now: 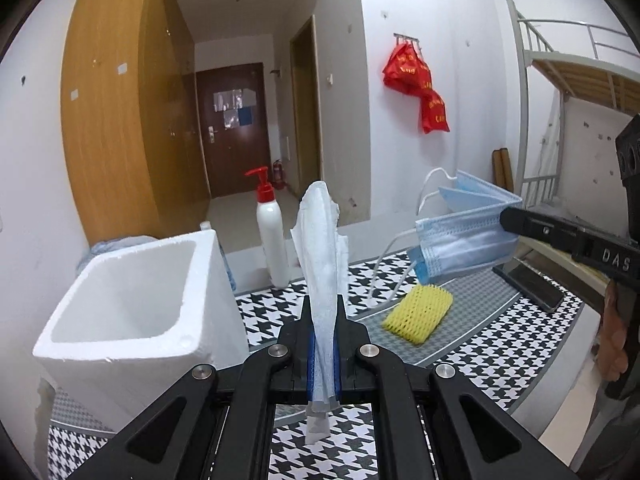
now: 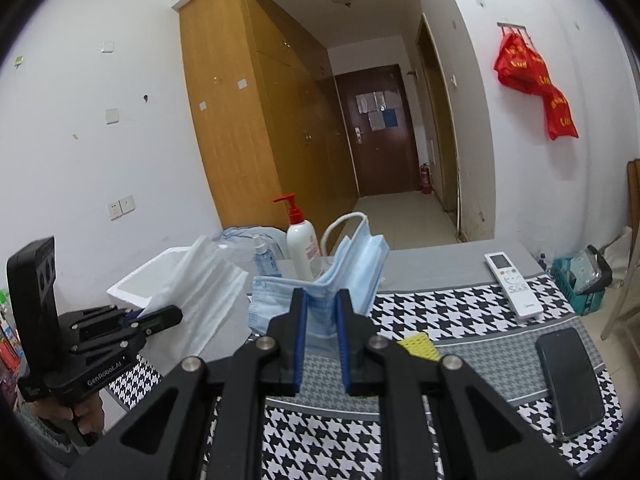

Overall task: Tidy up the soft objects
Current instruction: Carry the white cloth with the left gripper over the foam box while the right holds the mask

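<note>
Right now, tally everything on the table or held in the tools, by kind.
Masks: 1 bundle, in the right tool
Tissue: 1, in the left tool
Yellow foam net: 1
Foam box: 1
Bottles: 2, pump and spray
Remote: 1
Phone: 1
Total: 8

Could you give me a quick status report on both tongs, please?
Left tongs shut on white tissue. Right tongs shut on blue masks. Foam box open, unobstructed.
</note>
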Demonstrator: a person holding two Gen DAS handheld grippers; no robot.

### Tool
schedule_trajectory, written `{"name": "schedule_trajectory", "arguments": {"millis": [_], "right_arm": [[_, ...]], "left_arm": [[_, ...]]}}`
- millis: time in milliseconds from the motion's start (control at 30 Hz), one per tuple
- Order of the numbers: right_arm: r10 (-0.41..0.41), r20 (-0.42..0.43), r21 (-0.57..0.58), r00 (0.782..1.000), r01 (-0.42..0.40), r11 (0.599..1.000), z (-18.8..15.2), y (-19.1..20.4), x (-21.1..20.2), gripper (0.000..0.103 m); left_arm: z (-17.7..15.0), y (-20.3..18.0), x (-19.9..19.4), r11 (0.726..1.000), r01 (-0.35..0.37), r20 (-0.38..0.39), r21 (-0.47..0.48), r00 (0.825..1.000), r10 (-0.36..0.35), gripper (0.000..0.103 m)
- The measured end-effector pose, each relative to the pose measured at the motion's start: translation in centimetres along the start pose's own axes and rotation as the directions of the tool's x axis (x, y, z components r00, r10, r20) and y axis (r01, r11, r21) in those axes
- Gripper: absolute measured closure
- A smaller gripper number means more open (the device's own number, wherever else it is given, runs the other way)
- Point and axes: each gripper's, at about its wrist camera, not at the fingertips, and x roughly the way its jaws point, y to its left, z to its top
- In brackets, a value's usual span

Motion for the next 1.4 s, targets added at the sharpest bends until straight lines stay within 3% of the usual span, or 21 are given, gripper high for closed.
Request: {"name": "schedule_trajectory", "arguments": {"millis": [467,733,1400], "right_arm": [[-0.027,0.039,0.004,0.999,0.026,1.000,0.0,1.1,0.5,0.086],[-0.026,0.055,-0.007,0.998,0.026,1.000,1.4,2.0,0.7,0.086],[0.098,0.075,-0.070,0.992,-0.092,0.993,3.5,6.4,3.1,0.086]], "left_arm": [[1.3,2.5,-2.4,1.000,-0.006,0.080,-0.011,0.997,0.007,0.096],[2.4,3.6,-2.8,0.999,-0.050,0.115,-0.019,0.992,0.052,0.096],[3.2,9.5,-5.2,0.980,-0.165,0.150,-0.108,0.972,0.181,0.096]]}}
